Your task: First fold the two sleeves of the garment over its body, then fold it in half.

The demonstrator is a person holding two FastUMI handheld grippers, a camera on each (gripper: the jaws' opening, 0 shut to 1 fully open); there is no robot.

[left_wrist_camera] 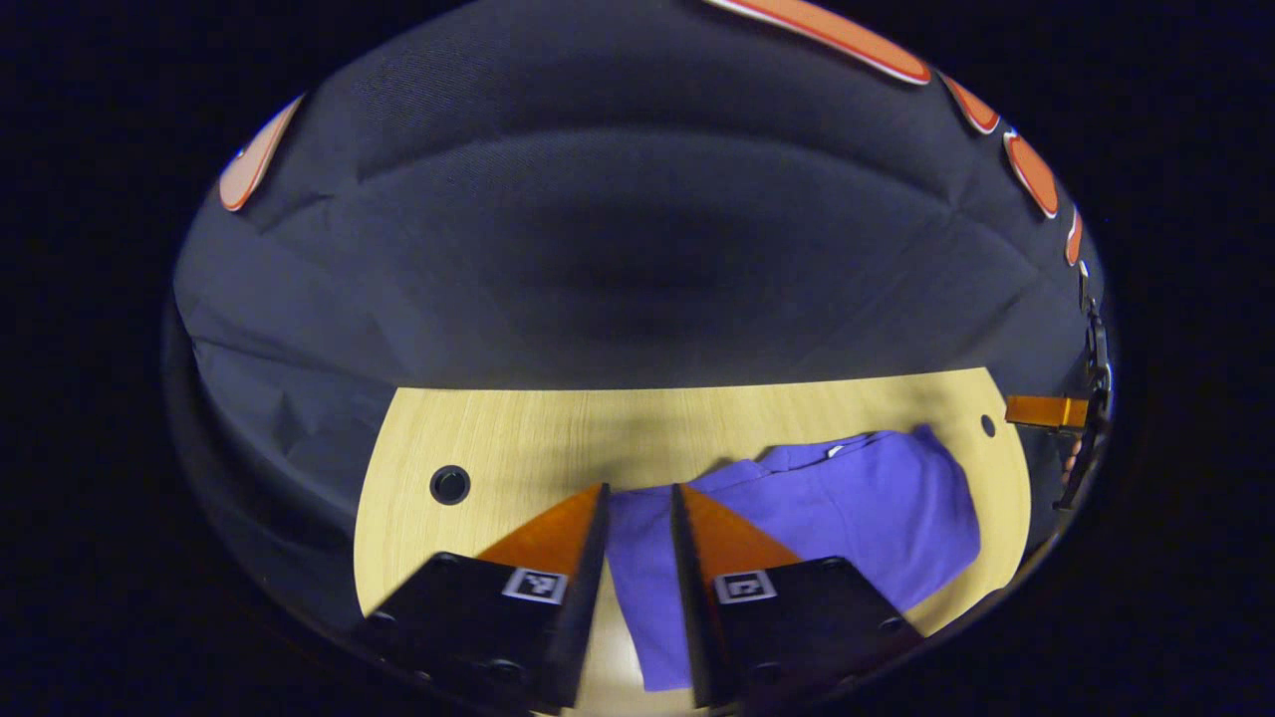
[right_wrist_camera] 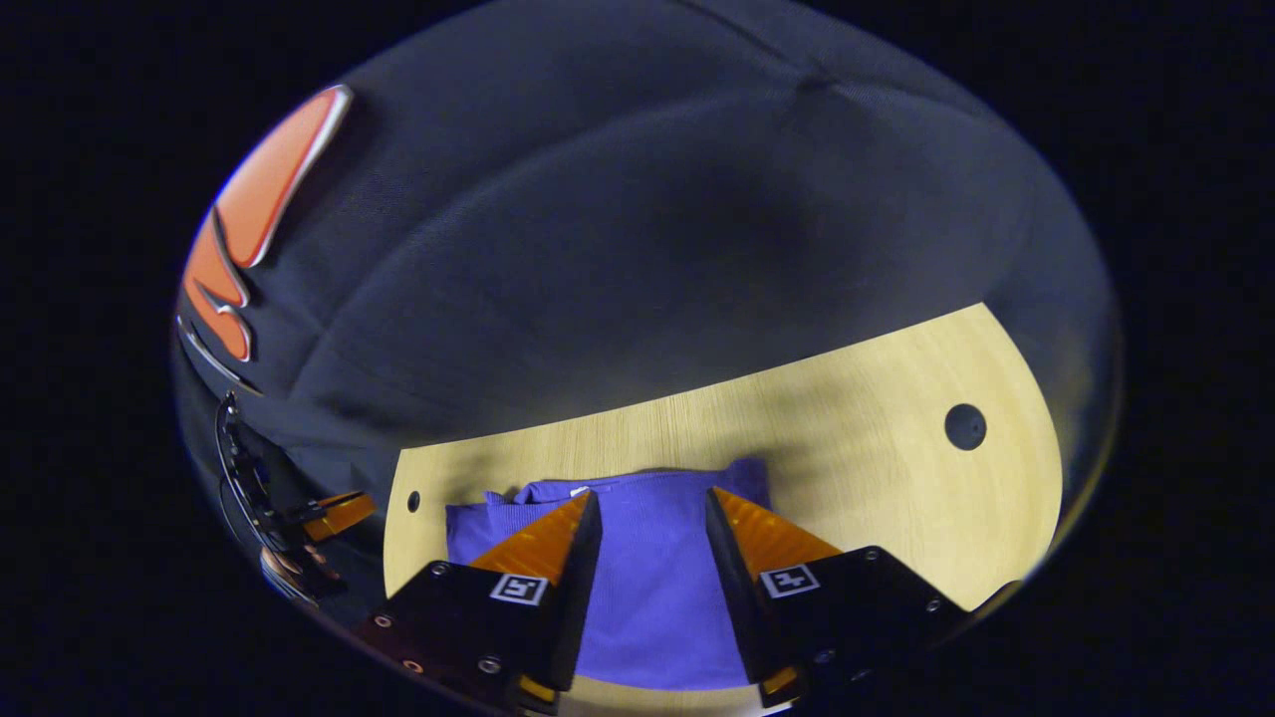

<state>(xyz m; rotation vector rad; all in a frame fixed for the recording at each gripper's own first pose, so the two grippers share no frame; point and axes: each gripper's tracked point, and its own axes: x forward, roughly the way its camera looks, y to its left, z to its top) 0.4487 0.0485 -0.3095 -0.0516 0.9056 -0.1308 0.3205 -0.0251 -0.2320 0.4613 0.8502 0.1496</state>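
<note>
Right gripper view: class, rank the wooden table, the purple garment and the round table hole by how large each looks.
1. wooden table
2. purple garment, part hidden by the gripper's fingers
3. round table hole

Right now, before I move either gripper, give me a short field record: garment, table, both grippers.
garment: purple knit garment, lying on the table in a compact shape, no sleeve sticking out sideways, collar at the far edge
table: light wooden table with round cable holes
left gripper: open, above the garment's edge, holding nothing
right gripper: open, above the garment's middle, holding nothing
fold in half: cannot tell whether done
</note>
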